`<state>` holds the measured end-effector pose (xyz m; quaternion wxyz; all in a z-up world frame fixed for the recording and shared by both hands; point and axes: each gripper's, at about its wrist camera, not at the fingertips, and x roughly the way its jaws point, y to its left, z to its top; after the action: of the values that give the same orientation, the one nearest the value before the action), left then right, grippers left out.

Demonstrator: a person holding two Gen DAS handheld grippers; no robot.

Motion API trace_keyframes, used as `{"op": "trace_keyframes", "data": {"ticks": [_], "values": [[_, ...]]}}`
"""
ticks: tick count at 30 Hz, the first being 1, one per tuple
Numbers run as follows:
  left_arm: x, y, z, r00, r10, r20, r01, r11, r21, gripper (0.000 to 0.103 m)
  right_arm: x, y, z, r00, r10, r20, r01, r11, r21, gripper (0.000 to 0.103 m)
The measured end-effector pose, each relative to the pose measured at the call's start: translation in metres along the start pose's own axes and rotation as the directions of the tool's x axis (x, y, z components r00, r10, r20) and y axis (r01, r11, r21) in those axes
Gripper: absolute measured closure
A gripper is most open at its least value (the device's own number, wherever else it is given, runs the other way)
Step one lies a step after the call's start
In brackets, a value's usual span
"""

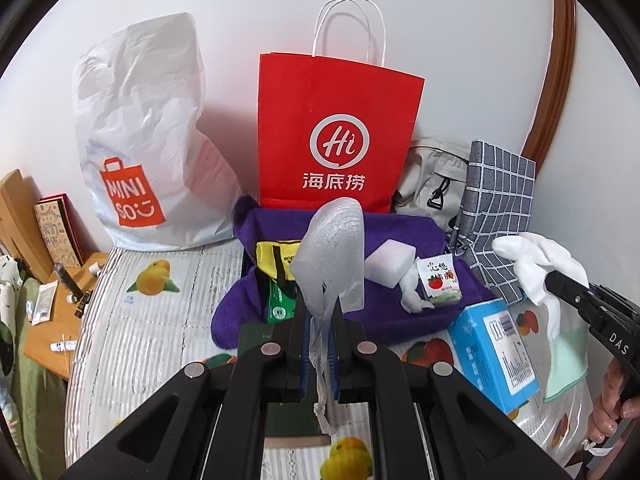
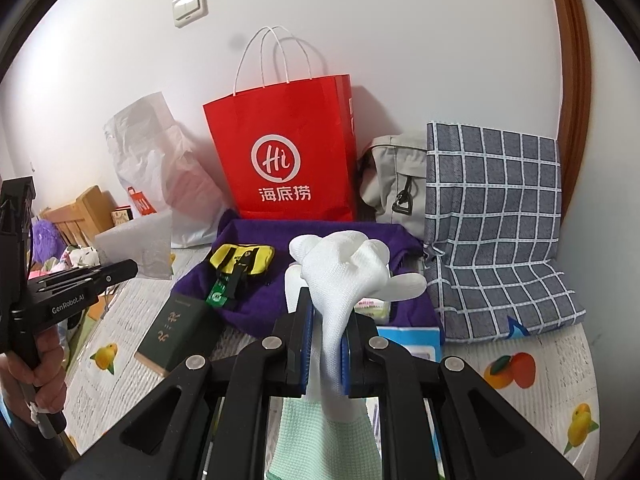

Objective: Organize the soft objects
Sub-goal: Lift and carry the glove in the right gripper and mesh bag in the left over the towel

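My left gripper (image 1: 320, 316) is shut on a clear bubble-wrap pouch (image 1: 334, 248), which stands up between the pads with its drawstring hanging below. My right gripper (image 2: 325, 312) is shut on a white knit glove (image 2: 344, 268) with a pale green cuff; its fingers flop forward. The same glove (image 1: 532, 264) and right gripper (image 1: 560, 286) show at the right in the left wrist view. In the right wrist view the left gripper (image 2: 132, 268) is at the left with the pouch (image 2: 132, 246). A purple towel (image 1: 400, 320) lies ahead on the bed, under a white sponge block (image 1: 390, 264).
A red paper bag (image 1: 336, 132) and a white plastic shopping bag (image 1: 144, 140) lean on the wall. A grey checked cushion (image 2: 500, 232) and beige bag (image 2: 396, 176) sit at the right. A blue box (image 1: 492, 352), green booklet (image 2: 176, 328), yellow pouch (image 2: 244, 258) and snack packet (image 1: 438, 280) lie around the towel.
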<state>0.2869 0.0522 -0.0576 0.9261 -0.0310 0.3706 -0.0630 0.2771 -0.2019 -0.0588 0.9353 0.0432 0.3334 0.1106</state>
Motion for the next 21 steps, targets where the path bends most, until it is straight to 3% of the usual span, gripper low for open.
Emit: {"op": "trace_keyframes", "data": {"ticks": [21], "values": [[0.065,-0.005,0.052,1.000,0.004,-0.022,-0.004,1.000,-0.008,0.095,0.067,-0.005,0.057,0.999,0.041,-0.003,-0.041,0.999,0.022,0.091]]}}
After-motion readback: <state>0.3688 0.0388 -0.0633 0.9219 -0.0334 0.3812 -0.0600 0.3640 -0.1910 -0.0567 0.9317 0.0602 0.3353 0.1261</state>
